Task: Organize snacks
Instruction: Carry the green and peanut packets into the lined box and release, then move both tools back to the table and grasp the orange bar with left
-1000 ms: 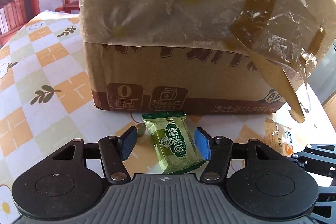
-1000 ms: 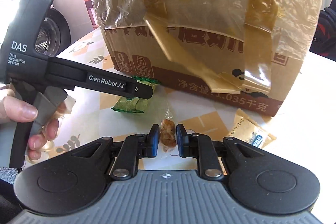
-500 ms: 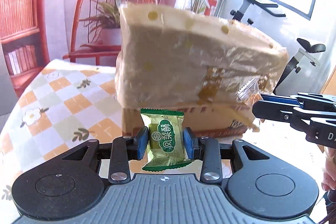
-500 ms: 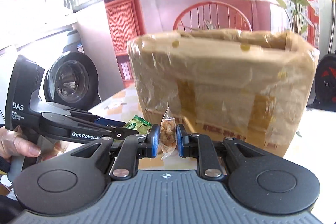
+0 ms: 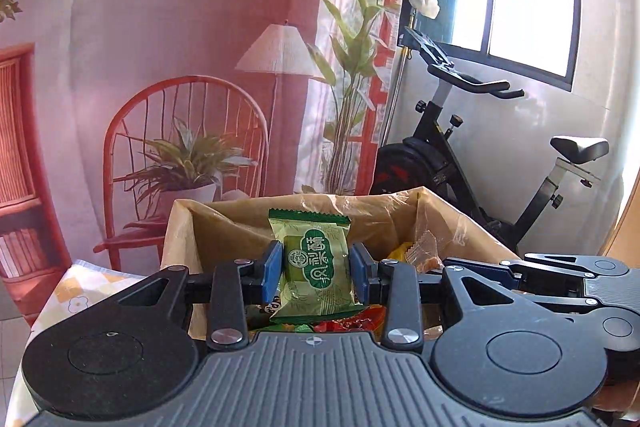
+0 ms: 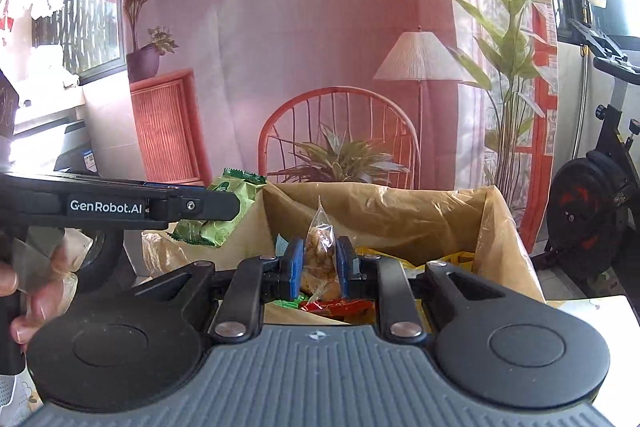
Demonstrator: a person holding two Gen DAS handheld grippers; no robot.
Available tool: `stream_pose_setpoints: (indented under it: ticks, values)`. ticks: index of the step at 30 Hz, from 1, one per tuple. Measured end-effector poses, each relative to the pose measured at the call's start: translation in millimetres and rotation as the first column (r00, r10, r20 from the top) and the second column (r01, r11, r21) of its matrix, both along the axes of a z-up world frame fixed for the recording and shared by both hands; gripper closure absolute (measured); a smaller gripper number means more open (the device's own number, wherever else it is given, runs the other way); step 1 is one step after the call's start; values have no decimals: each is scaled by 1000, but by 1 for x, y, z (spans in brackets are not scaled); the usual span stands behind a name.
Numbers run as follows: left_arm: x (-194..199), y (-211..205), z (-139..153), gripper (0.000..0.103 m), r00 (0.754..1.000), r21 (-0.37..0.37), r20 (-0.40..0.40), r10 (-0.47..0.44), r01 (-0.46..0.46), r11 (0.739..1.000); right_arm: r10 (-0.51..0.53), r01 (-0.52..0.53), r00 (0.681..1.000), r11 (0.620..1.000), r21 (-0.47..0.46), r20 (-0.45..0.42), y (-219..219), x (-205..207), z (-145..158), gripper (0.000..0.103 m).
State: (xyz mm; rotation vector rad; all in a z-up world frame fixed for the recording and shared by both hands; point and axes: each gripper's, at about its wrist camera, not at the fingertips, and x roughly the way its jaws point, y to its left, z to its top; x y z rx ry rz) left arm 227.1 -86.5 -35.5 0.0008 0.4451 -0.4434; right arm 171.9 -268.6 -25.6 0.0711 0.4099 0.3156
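My left tongs [image 5: 316, 273] are clenched on the green snack packet [image 5: 314, 265], the blue pads [image 5: 271, 275] pressing its two sides, and the packet stands upright between them with its crimped top edge above the pads. It hangs over the open top of the cardboard box [image 5: 224, 223], which is lined with clear plastic, just inside the box's near rim. My right tongs [image 6: 319, 267] are clenched on the small clear bag of brown nuts [image 6: 320, 259], its twisted top poking up above the pads, and that bag too hangs over the box [image 6: 400, 215], above the red and green wrappers [image 6: 336, 305] lying inside. From the right camera I see the left tongs at the box's left rim with the green packet [image 6: 236, 195] in their grip, and my left hand [image 6: 44, 267] on the handle. From the left camera the right tongs [image 5: 520, 275] reach in over the box's right side. Half a second ago both packets were held level with the box's front wall, below its rim; now both are raised above the rim and I look down into the box. A second ago the green packet lay on the checked bench in front of the box between parted left tongs.
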Motion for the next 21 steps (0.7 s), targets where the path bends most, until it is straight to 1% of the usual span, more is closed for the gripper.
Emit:
stream_pose_setpoints:
  ticks: [1,3,4,5,6,7,8,11,13,15,18,19,21]
  values:
    - [6,-1,-2,65,1000,2,2,1,-1,1000,-20,20,1000,1000,1,-13,-2,6,-4,84]
    - [19,4,-9,63,999,-14,-36,-17,17,1000,-87,87,996,996,-22,-11,-8,12,-10,84]
    - [25,8,-13,59,997,-29,-69,-25,23,999,-121,120,993,992,-35,-9,-11,15,-13,83]
    - [30,14,-18,51,995,-45,-97,-17,13,999,-153,152,988,988,-34,-9,-15,16,-16,80]
    - [29,17,-20,49,995,-51,-103,-6,0,999,-175,174,984,984,-25,-17,-22,15,-18,77]
    - [25,22,-22,47,995,-58,-96,3,-9,998,-177,177,984,984,-12,-25,-26,14,-18,71]
    - [19,27,-24,47,996,-57,-84,2,-7,998,-171,171,985,985,0,-29,-31,9,-19,70]
    - [3,41,-24,47,998,-39,-60,13,-16,999,-123,124,992,992,18,-22,-43,-11,-16,69]
    - [-9,48,-22,47,998,-43,-55,17,-20,999,-99,100,995,995,31,-18,-49,-28,-17,69]
    - [-23,56,-17,47,999,-58,-51,5,-8,998,-102,102,995,994,42,-8,-54,-48,-18,68]
    - [-46,65,-15,47,1000,-63,-21,15,-17,998,-83,83,997,995,49,2,-54,-79,-25,66]
    - [-53,68,-15,47,1000,-67,-13,19,-20,998,-81,81,997,996,38,-6,-52,-88,-27,66]
    - [-62,72,-17,46,999,-70,-24,35,-37,997,-87,88,996,995,36,-25,-53,-101,-34,66]
